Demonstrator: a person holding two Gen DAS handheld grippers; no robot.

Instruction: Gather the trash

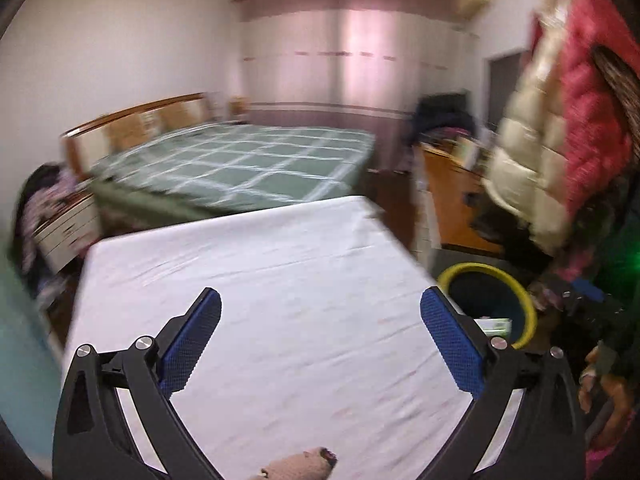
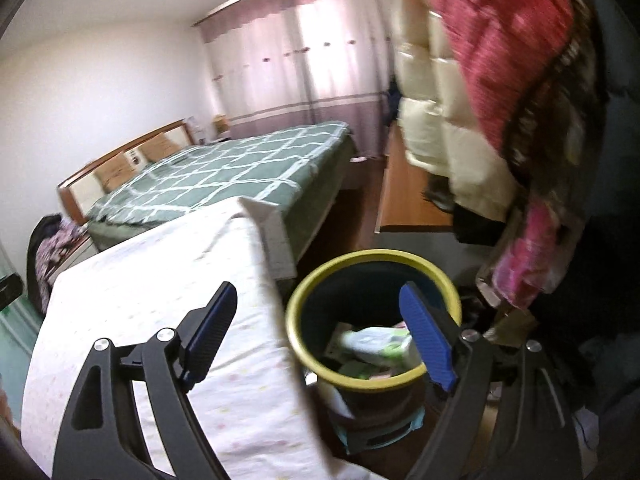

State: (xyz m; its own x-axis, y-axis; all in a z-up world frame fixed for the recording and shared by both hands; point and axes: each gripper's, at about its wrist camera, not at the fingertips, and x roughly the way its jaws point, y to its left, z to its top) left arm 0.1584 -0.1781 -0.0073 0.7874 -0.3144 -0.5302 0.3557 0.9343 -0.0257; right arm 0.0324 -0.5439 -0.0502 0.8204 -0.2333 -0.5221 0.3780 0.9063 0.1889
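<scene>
Left gripper (image 1: 320,312) spread wide over white table (image 1: 256,280), nothing between. Right gripper (image 2: 320,320) wide too, empty, straddling bin (image 2: 372,258) rim. Bin upright beside table, mouth up; trash (image 2: 376,346) inside, orientation unclear.

A white sheet (image 1: 260,280) covers the near table, and beyond it stands a bed (image 1: 248,164) with a green checked cover and a wooden headboard (image 1: 136,120). Pink curtains (image 1: 344,64) hang over the far wall, with an orange wooden desk (image 1: 452,196) to their right and dark clothes (image 1: 444,116) piled behind it. A red and cream padded coat (image 2: 472,80) hangs at the right, and a heap of flowered cloth (image 1: 36,200) lies on a small white cabinet (image 1: 68,228) at the left of the bed.
</scene>
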